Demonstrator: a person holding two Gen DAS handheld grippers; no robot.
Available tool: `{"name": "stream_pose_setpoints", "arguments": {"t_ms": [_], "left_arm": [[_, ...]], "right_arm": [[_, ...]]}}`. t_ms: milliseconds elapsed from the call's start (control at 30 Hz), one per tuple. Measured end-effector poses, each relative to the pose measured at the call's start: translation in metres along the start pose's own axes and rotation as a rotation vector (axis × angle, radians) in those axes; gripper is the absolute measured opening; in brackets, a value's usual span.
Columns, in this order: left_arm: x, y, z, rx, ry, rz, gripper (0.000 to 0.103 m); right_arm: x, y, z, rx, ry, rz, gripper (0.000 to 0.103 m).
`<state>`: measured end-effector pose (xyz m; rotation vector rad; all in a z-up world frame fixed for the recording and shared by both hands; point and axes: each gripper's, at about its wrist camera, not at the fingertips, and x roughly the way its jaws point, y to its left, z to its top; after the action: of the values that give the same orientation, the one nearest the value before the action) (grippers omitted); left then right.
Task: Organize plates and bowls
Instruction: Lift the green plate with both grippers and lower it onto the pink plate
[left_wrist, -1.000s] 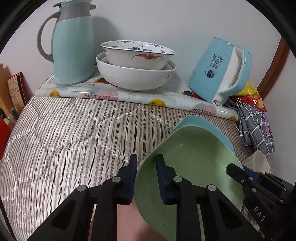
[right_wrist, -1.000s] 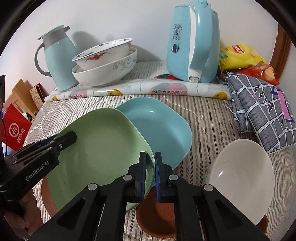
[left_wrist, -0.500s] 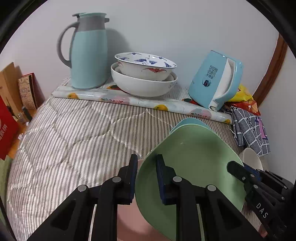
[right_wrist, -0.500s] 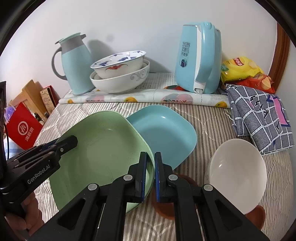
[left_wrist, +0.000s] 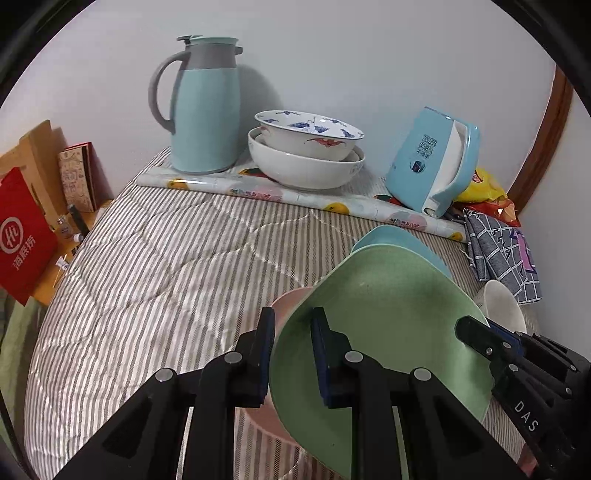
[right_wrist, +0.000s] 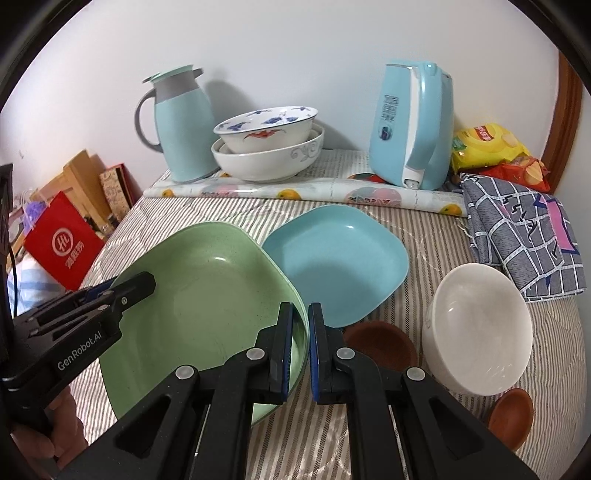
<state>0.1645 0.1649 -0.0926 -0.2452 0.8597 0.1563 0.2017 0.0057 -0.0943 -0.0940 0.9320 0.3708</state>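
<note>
Green plate (right_wrist: 199, 306) held clear of striped cover (left_wrist: 166, 266), tilted. Left gripper (left_wrist: 291, 354) clamped on its left rim, right gripper (right_wrist: 300, 350) clamped on opposite rim. Blue plate (right_wrist: 336, 262) lay just beyond, pink plate (left_wrist: 288, 302) beneath.

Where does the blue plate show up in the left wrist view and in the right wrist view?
Left wrist: blue plate right of centre, mostly hidden behind the raised green plate.
Right wrist: blue plate at centre, in full view, just right of the green plate.
Shared landmark: stacked bowls by the back wall.
</note>
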Motion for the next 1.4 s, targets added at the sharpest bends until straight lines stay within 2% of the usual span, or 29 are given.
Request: {"name": "stream_pose_setpoints", "arguments": {"t_ms": [567,900,1067,1400], "left_arm": [[0.014,0.024,-0.030,-0.035,0.081,0.059,0.019],[0.032,0.030,-0.024,-0.038,0.093,0.081,0.019],[0.041,0.029,-0.024,-0.027,0.097,0.100,0.019],[0.051,0.026,-0.023,-0.019,0.093,0.106,0.019]], "right_arm": [[0.028,0.019,-0.025,-0.042,0.098,0.051,0.008],[0.049,0.021,-0.017,-0.053,0.125,0.062,0.008],[0.061,0.024,-0.013,-0.106,0.133,0.049,0.009],[0.075,0.013,-0.006,-0.088,0.133,0.094,0.009]]}}
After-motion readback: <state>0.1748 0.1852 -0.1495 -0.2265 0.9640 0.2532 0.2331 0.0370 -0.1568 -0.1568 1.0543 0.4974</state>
